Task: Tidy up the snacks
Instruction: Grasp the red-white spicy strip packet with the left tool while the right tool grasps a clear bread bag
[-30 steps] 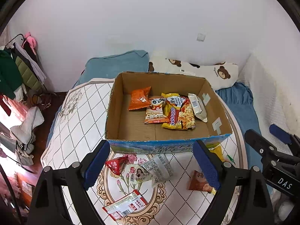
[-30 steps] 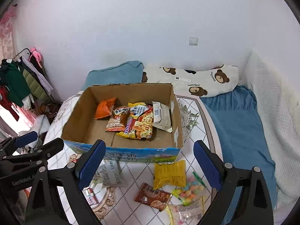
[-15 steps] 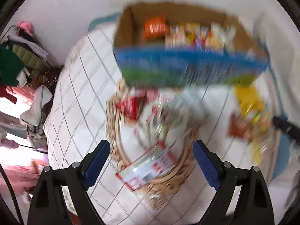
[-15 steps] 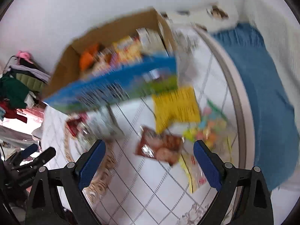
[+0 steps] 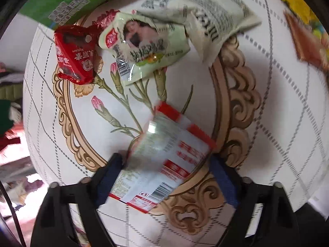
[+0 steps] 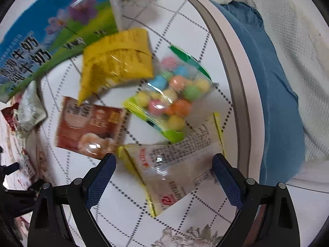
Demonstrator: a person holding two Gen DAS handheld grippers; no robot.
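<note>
Step in hand: pick-up of loose snacks, both tongs over the patterned table [image 5: 287,123].

Your left gripper [image 5: 164,166] straddles the red-and-white packet [image 5: 164,156]; jaws have just been closing, now about at the packet's edges. Whether the pads press yet I cannot tell; I log it as not gripped. Red pouch [image 5: 75,53] lies at 11 o'clock, pale green pouch [image 5: 144,49] at 12.

Your right gripper [image 6: 164,164] stands wide open, holding nothing, astride the clear packet [image 6: 176,168]. Candy-ball bag [image 6: 172,96] at 12, brown packet [image 6: 90,131] at 10, yellow packet [image 6: 119,59] beyond.

The carton [image 6: 41,41] sits at 11. Next, judged: close fully, lift, carry to the carton.
</note>
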